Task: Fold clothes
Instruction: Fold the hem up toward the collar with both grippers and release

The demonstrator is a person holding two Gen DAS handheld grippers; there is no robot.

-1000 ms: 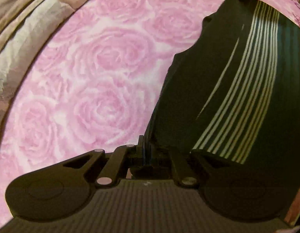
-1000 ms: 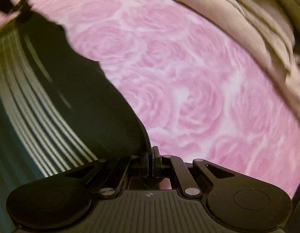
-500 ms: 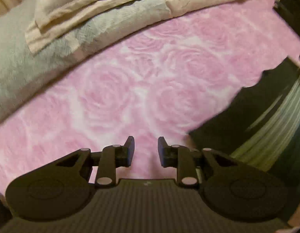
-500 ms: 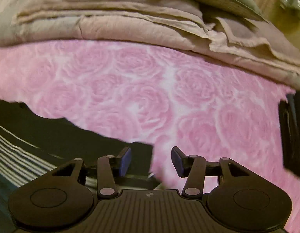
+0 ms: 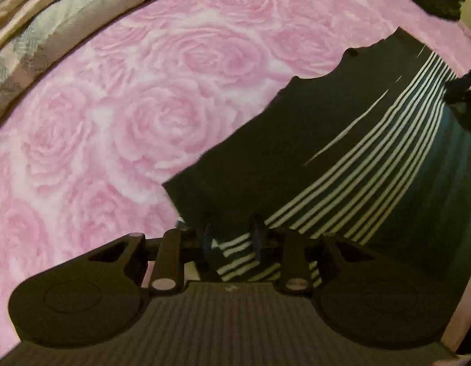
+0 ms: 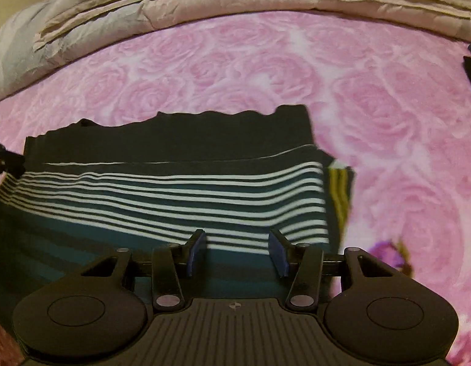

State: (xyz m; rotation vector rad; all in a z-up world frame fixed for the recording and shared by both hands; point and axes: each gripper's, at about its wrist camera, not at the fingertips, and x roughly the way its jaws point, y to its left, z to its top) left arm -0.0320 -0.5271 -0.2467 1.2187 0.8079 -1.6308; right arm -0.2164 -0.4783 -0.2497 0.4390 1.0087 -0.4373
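- Striped shirt (image 6: 174,195) lies folded flat on the rose-print bedspread (image 6: 266,61).
- Left hand-held gripper (image 5: 232,238) opening over the shirt's corner, gripping nothing.
- Right hand-held gripper (image 6: 237,251) half open above the shirt, empty.

Folded black, teal and white striped garment (image 6: 174,195) lying flat on pink rose-patterned bedspread (image 6: 372,116), rumpled beige quilted comforter (image 6: 235,3) lying behind it along the bedspread's far edge

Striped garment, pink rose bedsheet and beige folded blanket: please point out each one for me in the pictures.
Striped garment (image 6: 174,195): right wrist view, on its white-striped middle band.
Pink rose bedsheet (image 5: 156,122): left wrist view, on a bare rose left of the garment.
Beige folded blanket (image 6: 235,6): right wrist view, on its front fold along the top.
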